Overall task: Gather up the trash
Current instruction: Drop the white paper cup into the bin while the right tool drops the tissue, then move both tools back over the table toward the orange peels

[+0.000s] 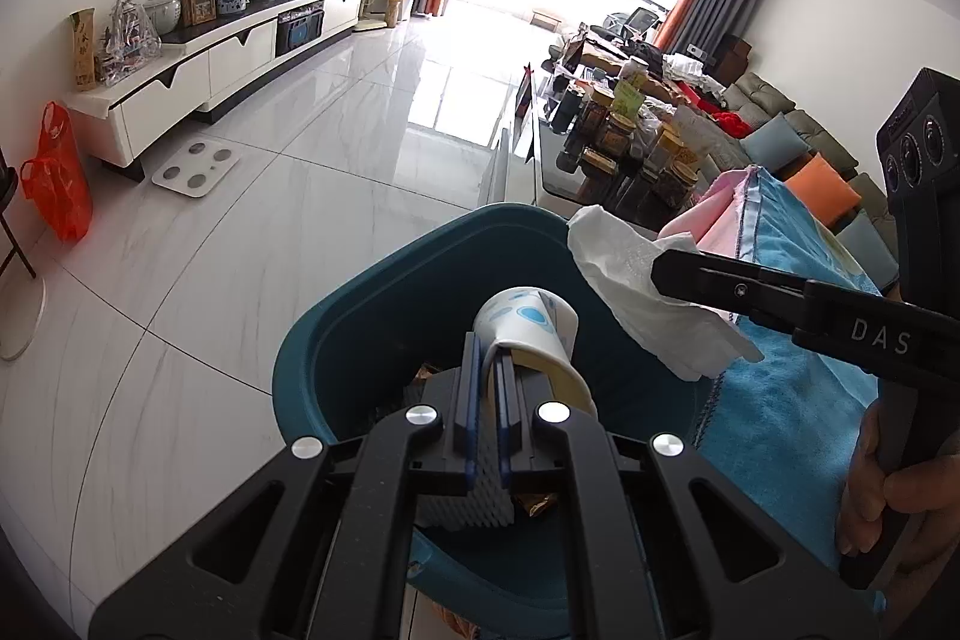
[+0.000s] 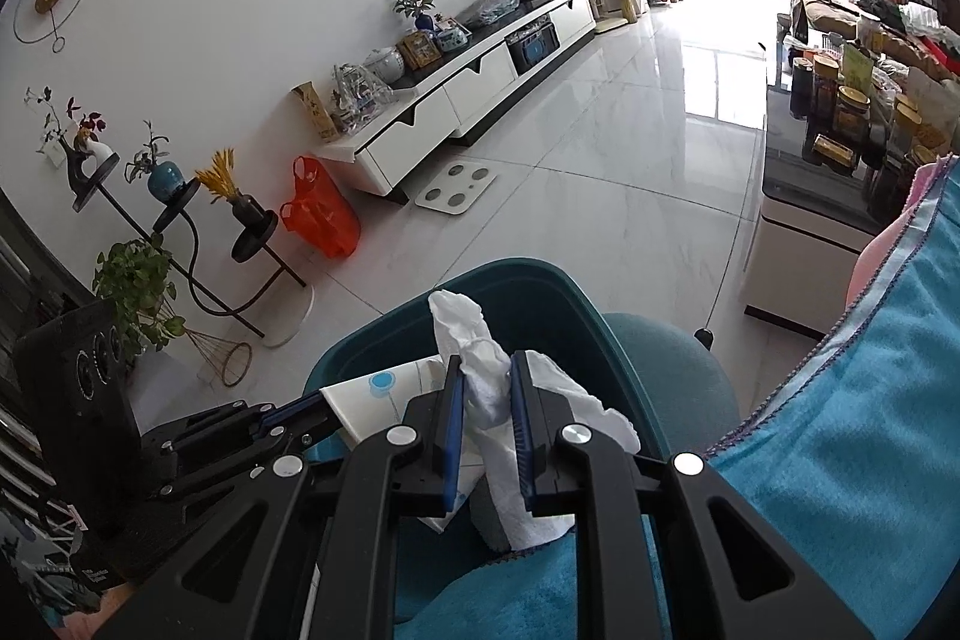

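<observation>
Nearest us, our left claw [image 1: 487, 358] is clamped on the rim of a crushed paper cup [image 1: 528, 328], held over the open mouth of the teal bin [image 1: 360, 316]. Just beside it our right claw [image 2: 487, 400] pinches a crumpled white tissue [image 2: 480, 370] above the bin's edge, next to a blue towel [image 2: 840, 430]. Farther off, across the pale tiled floor [image 1: 270, 220], we see an orange plastic bag [image 2: 321, 214] near the long white cabinet [image 1: 228, 58].

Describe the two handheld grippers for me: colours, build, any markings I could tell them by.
Both are matte black, with angular cut-out linkage arms, silver round pivot bolts and blue pads on the fingers. The left gripper and right gripper look alike. White "DAS" lettering marks the right one's side, and its black handle block carries three round lenses.
</observation>
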